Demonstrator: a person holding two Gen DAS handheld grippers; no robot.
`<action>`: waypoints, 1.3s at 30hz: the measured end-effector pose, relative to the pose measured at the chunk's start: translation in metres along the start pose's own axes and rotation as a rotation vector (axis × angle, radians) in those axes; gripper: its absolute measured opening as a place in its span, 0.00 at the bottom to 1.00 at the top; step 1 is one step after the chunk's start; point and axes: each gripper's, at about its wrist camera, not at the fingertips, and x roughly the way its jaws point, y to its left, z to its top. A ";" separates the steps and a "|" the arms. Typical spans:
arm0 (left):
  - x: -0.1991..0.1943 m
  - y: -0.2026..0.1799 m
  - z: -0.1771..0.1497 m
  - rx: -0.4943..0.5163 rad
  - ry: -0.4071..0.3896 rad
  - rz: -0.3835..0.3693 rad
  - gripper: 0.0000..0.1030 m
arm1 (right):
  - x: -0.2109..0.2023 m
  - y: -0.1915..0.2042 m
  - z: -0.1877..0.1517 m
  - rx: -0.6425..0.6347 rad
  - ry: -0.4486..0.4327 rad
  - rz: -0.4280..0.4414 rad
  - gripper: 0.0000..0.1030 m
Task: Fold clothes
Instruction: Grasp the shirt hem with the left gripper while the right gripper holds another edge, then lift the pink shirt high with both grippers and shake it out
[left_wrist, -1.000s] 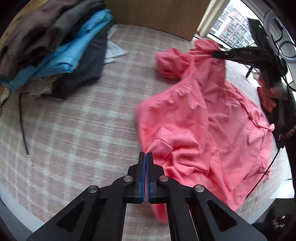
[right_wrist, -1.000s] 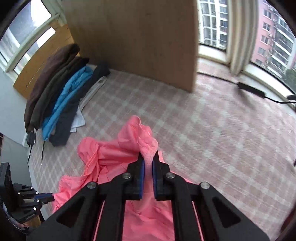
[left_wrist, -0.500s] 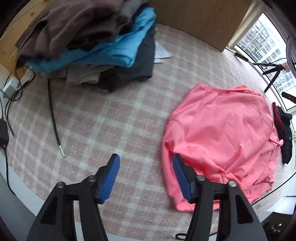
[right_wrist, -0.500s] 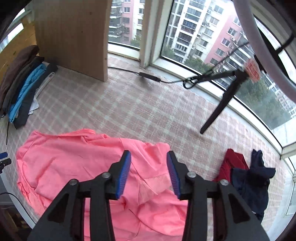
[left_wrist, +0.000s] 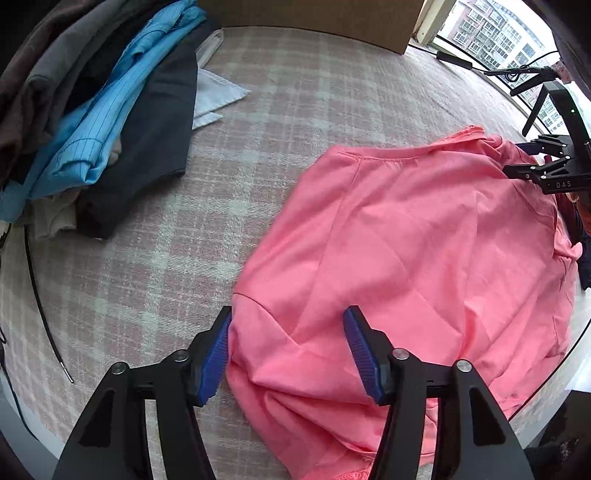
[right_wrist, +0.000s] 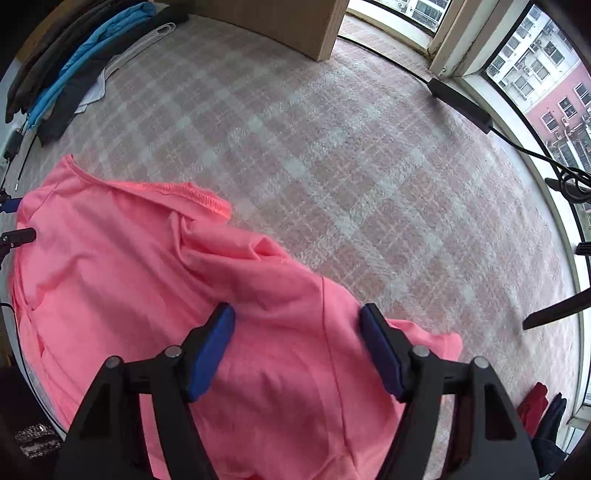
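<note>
1. The only readable writing is the white lettering "DAS" on the black body of the right gripper, seen from the left wrist view at the far edge of the garment.
2. The salmon-pink knit shirt lies spread on the pink-and-white plaid blanket, mostly flat with creases near its lower hem.
3. The left gripper has its blue-padded fingers spread wide with nothing between them; the left pad sits at the shirt's edge, the right pad over the fabric.
4. In its own view the right gripper is likewise spread wide over the shirt, gripping nothing.
5. Only the left wrist view shows the pile of folded clothes up close: brown, grey, bright blue striped, dark navy and white pieces stacked, well apart from the shirt, with a thin black cable lying near.
6. Only the right wrist view shows the shirt's ribbed neckline, the black power adapter by the window, and the red and navy garments at the blanket's edge.
</note>
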 end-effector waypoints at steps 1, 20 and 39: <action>-0.002 -0.001 -0.002 0.002 -0.020 -0.004 0.37 | -0.005 0.004 -0.004 0.005 -0.010 0.002 0.16; -0.319 -0.028 0.064 0.186 -0.767 -0.001 0.03 | -0.397 0.047 -0.117 0.282 -0.838 -0.334 0.08; -0.540 -0.029 0.004 0.376 -1.233 0.050 0.04 | -0.546 0.169 -0.237 0.288 -1.172 -0.473 0.08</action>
